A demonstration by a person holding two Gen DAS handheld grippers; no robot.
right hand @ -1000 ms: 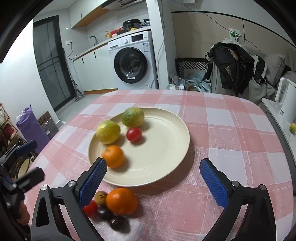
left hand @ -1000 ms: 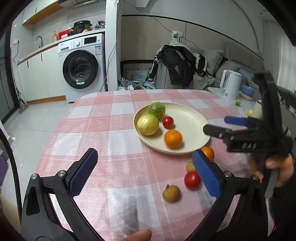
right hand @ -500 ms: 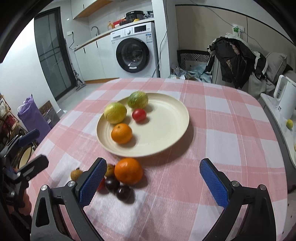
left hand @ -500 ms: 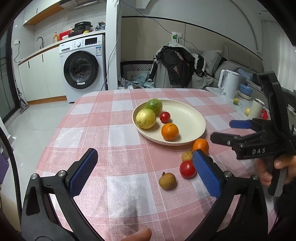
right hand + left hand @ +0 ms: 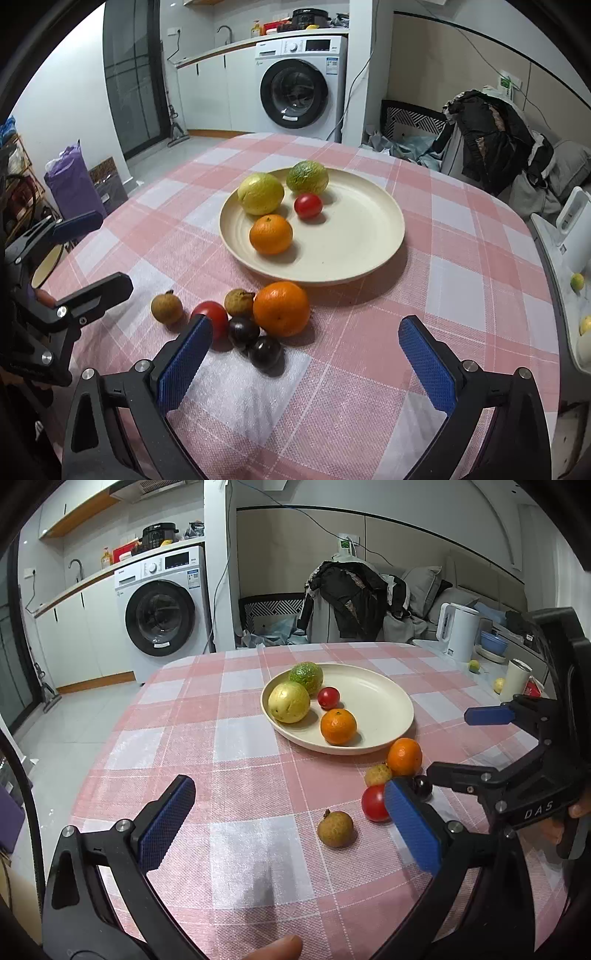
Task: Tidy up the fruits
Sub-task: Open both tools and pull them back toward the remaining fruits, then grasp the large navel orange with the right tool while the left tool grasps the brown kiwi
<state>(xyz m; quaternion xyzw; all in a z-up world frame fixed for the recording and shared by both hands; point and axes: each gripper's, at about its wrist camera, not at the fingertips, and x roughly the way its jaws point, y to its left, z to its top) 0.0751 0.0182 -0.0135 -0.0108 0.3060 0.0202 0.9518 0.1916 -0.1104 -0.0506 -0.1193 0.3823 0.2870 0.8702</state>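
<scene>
A cream plate (image 5: 362, 258) is set on the pink checked tablecloth (image 5: 461, 295); in it lie a yellow fruit (image 5: 260, 193), a green fruit (image 5: 307, 177), a small tomato (image 5: 308, 205) and an orange (image 5: 270, 234). Just beside the plate's near rim a second orange (image 5: 281, 308) is clustered with a second tomato (image 5: 210, 317), a brown longan (image 5: 239, 302) and two dark plums (image 5: 255, 341) (touching one another). Another longan (image 5: 167, 308) lies slightly apart. The right gripper (image 5: 304, 360) is held wide open above the cloth, nothing between its fingers. The left gripper (image 5: 291, 823) is likewise spread wide and empty. A washing machine (image 5: 299, 88) is seen behind.
</scene>
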